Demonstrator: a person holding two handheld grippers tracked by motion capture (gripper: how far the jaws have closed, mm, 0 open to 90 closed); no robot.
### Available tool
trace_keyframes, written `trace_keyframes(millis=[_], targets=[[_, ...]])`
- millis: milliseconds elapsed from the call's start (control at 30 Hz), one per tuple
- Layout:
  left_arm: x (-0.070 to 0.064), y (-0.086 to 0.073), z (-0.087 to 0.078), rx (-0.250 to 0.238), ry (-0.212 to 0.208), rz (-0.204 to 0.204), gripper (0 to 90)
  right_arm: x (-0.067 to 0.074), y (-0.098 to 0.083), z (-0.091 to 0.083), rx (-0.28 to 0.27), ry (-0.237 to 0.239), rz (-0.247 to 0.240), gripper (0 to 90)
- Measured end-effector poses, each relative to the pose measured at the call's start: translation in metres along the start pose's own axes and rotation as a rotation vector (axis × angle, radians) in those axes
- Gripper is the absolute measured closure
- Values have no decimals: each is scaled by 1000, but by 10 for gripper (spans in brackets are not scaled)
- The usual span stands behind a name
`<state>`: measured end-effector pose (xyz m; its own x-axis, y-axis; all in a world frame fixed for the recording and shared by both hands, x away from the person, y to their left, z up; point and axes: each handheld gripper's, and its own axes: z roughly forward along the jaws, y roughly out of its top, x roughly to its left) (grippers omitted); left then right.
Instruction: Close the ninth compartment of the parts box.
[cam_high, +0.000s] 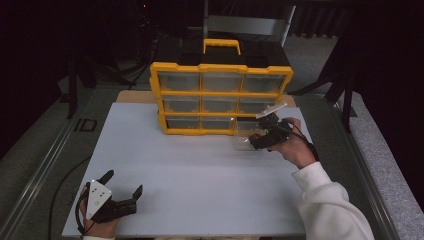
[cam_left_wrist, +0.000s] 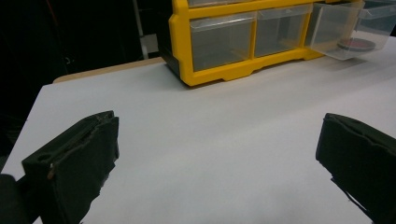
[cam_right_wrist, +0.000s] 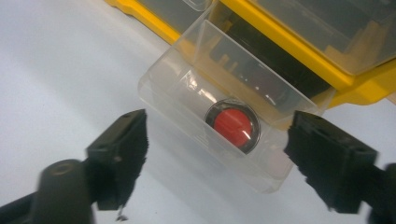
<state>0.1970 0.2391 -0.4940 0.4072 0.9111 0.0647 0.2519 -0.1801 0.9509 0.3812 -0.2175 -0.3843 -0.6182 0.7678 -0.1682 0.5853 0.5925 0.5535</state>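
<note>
A yellow organizer (cam_high: 220, 95) with clear drawers stands at the back of the white table (cam_high: 200, 170). Its bottom right drawer (cam_high: 243, 136) is pulled out. In the right gripper view, that clear drawer (cam_right_wrist: 180, 109) holds a red disc with a black rim (cam_right_wrist: 232, 126). My right gripper (cam_right_wrist: 219, 126) is open, its jaws either side of the drawer's front and apart from it; the high view shows this gripper (cam_high: 257, 135) right at the drawer. My left gripper (cam_high: 123, 183) rests open near the table's front left corner, with nothing between its jaws (cam_left_wrist: 219, 123).
The organizer has a yellow carry handle (cam_high: 221, 45) on top and its other drawers are closed. In the left gripper view, the organizer (cam_left_wrist: 224, 70) and the pulled-out drawer (cam_left_wrist: 327, 23) lie far ahead. Metal rails (cam_high: 45, 165) run along the table's sides.
</note>
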Motion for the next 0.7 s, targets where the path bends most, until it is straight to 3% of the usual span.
trace_keyframes(millis=[67,467,567,600,667,700], targets=[[0,0,0,-1,0,-2,0,0,-3,-2,-15,-5,9,317],[-1,0,0,1,-2,1,0,4,-16,0,0,11,21,576],[-1,0,0,1,-1,1,0,3,-20,-1,-24,11,21,733],[-1,0,0,1,-1,1,0,3,-20,-1,-24,11,21,733],[-1,0,0,1,-1,1,0,4,-23,-2,-46,-12,4,881],[-1,0,0,2,-1,2,0,4,-24,-2,-48,-18,5,898]])
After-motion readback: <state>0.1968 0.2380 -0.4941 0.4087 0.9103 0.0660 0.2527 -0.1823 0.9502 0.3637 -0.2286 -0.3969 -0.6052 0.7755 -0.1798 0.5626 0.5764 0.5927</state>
